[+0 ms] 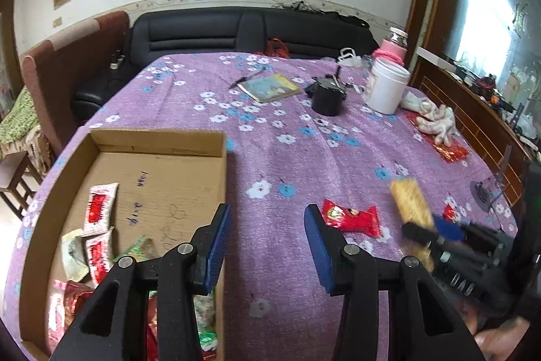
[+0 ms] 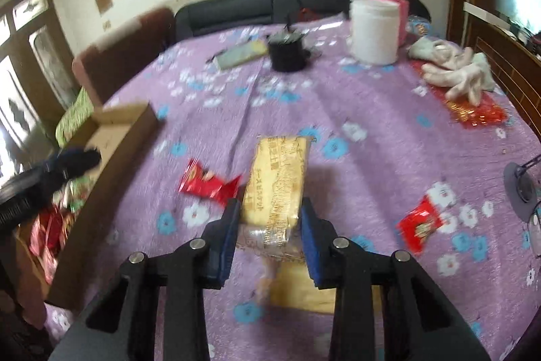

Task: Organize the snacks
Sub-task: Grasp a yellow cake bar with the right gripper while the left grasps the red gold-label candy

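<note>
My right gripper [image 2: 267, 225] is clamped on the near end of a yellow biscuit packet [image 2: 277, 181], blue pads pressed to both its sides; it looks lifted clear of the purple cloth [image 2: 372, 131], though the blur leaves that uncertain. The packet's long axis runs straight ahead from the jaws, away from me, far end free. A second yellow packet [image 2: 304, 293] lies on the cloth just beneath the jaws. Taking the cardboard box [image 2: 128, 120] as my landmark: it sits well to the left of the held packet, open top up, already part-filled with wrappers. Between box and packet lies a red wrapper [image 2: 209, 183]; another red wrapper [image 2: 421, 227] lies on the packet's far side from the box. My left gripper [image 1: 267, 242] hangs at the box's right wall [image 1: 221, 192], jaws partly apart and holding nothing, one pad over the box interior, the other over cloth. The left is nearer the box, but the right holds the load. Judgement: the carry must go leftward across the first red wrapper, packet swung so its length fits inside the wall, keeping clear of the left gripper.
</note>
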`<move>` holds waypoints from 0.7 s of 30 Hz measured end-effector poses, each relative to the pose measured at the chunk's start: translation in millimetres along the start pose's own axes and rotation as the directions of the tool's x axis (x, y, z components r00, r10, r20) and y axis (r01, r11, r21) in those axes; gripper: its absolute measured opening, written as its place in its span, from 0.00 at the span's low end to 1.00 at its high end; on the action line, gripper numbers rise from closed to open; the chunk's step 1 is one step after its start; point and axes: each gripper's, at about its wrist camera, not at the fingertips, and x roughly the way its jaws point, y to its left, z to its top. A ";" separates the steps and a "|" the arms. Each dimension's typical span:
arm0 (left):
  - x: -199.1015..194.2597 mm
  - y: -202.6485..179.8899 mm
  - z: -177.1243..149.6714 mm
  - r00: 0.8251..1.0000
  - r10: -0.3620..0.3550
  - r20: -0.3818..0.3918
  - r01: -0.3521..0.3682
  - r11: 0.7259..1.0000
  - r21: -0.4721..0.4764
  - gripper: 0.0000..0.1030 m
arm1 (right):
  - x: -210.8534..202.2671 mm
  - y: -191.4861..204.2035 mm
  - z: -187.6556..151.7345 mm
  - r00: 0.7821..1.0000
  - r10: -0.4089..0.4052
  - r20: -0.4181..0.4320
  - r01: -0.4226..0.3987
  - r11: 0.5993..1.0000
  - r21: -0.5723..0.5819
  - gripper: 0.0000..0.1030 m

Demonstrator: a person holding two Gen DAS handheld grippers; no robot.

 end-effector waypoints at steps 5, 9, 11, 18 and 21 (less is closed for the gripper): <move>7.8 -21.9 -4.4 0.997 -0.068 -0.023 0.070 0.995 0.072 0.46 | 0.5 -28.8 4.4 0.998 0.068 -0.004 -0.067 0.992 0.107 0.32; 23.6 -37.1 0.2 0.982 -0.146 -0.118 0.151 0.988 0.035 0.46 | -1.1 -43.3 6.0 0.994 0.113 -0.003 -0.111 0.977 0.184 0.32; 30.9 -44.1 8.0 0.973 -0.167 -0.157 0.169 0.986 0.002 0.60 | -6.8 -45.8 6.9 0.993 0.118 0.012 -0.118 0.974 0.192 0.32; 75.3 -67.8 38.1 0.962 -0.139 -0.235 0.132 0.990 -0.048 0.65 | -18.2 -46.9 8.5 0.988 0.150 0.048 -0.157 0.966 0.204 0.33; 94.9 -72.1 33.7 0.953 -0.108 -0.283 0.100 0.994 -0.044 0.61 | -20.5 -49.6 8.7 0.986 0.157 0.053 -0.165 0.963 0.212 0.33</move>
